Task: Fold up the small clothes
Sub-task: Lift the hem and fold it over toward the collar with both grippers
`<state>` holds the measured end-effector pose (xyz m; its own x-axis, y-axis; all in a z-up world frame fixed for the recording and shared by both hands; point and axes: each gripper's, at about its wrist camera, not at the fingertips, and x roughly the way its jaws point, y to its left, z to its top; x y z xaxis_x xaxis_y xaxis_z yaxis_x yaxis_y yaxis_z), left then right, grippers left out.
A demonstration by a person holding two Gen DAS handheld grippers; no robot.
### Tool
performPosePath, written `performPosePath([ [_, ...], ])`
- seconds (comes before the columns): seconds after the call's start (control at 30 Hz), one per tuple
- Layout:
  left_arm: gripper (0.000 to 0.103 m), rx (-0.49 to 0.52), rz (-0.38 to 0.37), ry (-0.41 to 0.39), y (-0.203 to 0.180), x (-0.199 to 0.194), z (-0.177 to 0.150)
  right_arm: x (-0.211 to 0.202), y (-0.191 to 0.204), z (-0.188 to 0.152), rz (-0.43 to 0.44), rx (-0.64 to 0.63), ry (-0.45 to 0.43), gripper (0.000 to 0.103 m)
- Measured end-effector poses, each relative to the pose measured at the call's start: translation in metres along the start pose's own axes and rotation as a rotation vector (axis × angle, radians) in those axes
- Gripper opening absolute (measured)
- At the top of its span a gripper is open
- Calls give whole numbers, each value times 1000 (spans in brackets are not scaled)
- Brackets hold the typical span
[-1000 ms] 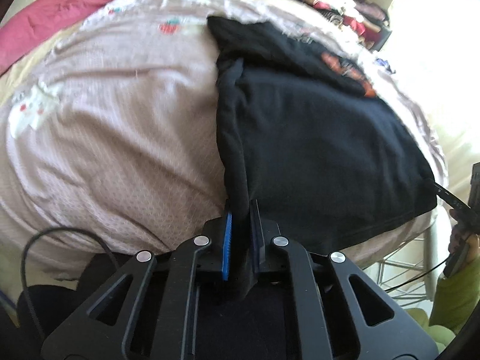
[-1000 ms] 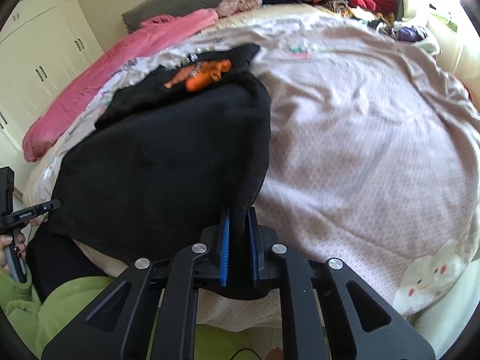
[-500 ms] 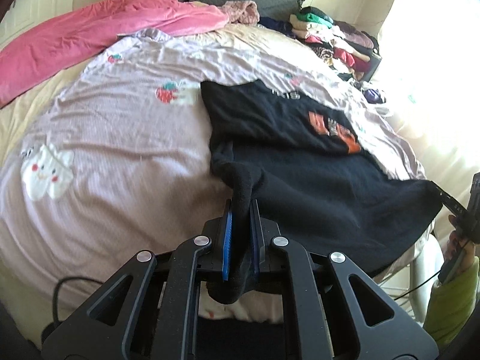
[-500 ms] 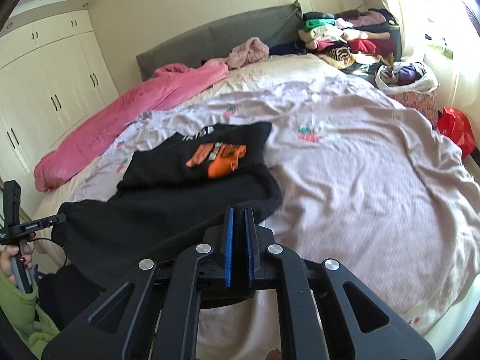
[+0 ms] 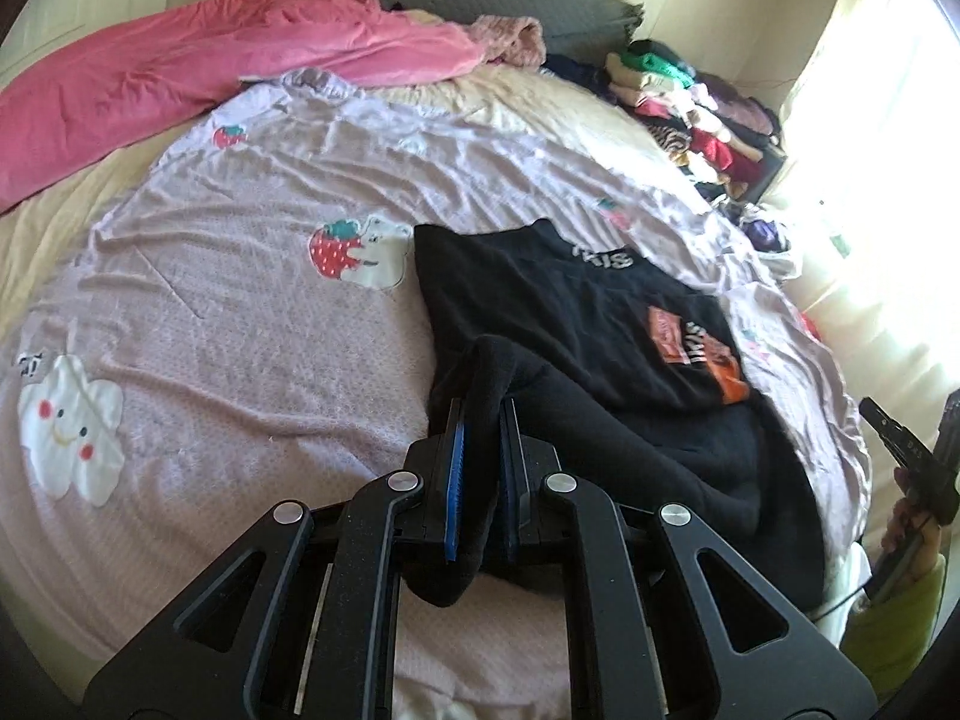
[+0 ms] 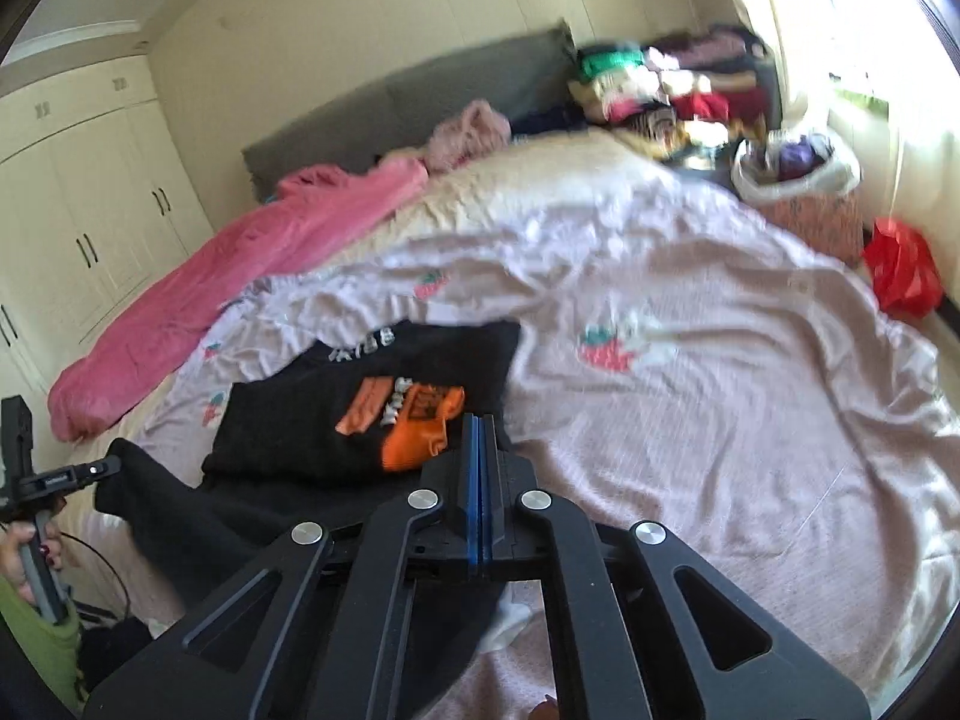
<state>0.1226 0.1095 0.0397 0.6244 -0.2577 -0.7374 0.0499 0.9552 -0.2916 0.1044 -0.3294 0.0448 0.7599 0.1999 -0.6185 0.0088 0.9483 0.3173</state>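
A black sweatshirt with an orange print and white letters lies on the lilac bedspread. My left gripper is shut on its near hem, which bunches up between the blue pads. In the right wrist view the sweatshirt lies left of centre. My right gripper has its pads pressed together; black cloth hangs below the fingers, but I see none between the pads.
A pink duvet lies along the far left of the bed. A pile of folded clothes sits at the far right by the grey headboard. A laundry basket and red bag stand beside the bed.
Both grippers have risen and tipped up, lifting the near hem off the bed edge toward the print. The right gripper's pads, earlier around thick cloth, now sit flush together.
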Motion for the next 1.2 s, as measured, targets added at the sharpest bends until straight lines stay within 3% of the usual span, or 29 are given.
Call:
performPosePath([
  [0.23, 4, 29, 10, 21, 0, 8, -20, 4, 5, -58, -4, -50, 168, 2],
  [0.33, 4, 27, 5, 18, 3, 5, -27, 1, 10, -92, 7, -65, 249, 21],
  [0.4, 4, 22, -1, 19, 5, 3, -30, -3, 13, -107, 15, -70, 273, 41],
  [0.6, 4, 41, 9, 36, 5, 2, -44, 8, 20, -139, 33, -74, 372, 41],
  [0.73, 4, 46, 14, 55, 4, 7, -52, 20, 18, -146, 51, -42, 394, 41],
  [0.83, 4, 55, 22, 68, 5, 11, -54, 23, 18, -143, 46, -43, 384, 33],
  [0.9, 4, 65, 29, 75, 3, 14, -55, 18, 20, -138, 46, -54, 369, 12],
  [0.93, 4, 68, 34, 74, 3, 14, -55, 16, 20, -136, 45, -57, 358, 9],
  [1.2, 3, 53, 0, 16, 1, -1, -38, -8, 31, -92, 80, -99, 217, 7],
])
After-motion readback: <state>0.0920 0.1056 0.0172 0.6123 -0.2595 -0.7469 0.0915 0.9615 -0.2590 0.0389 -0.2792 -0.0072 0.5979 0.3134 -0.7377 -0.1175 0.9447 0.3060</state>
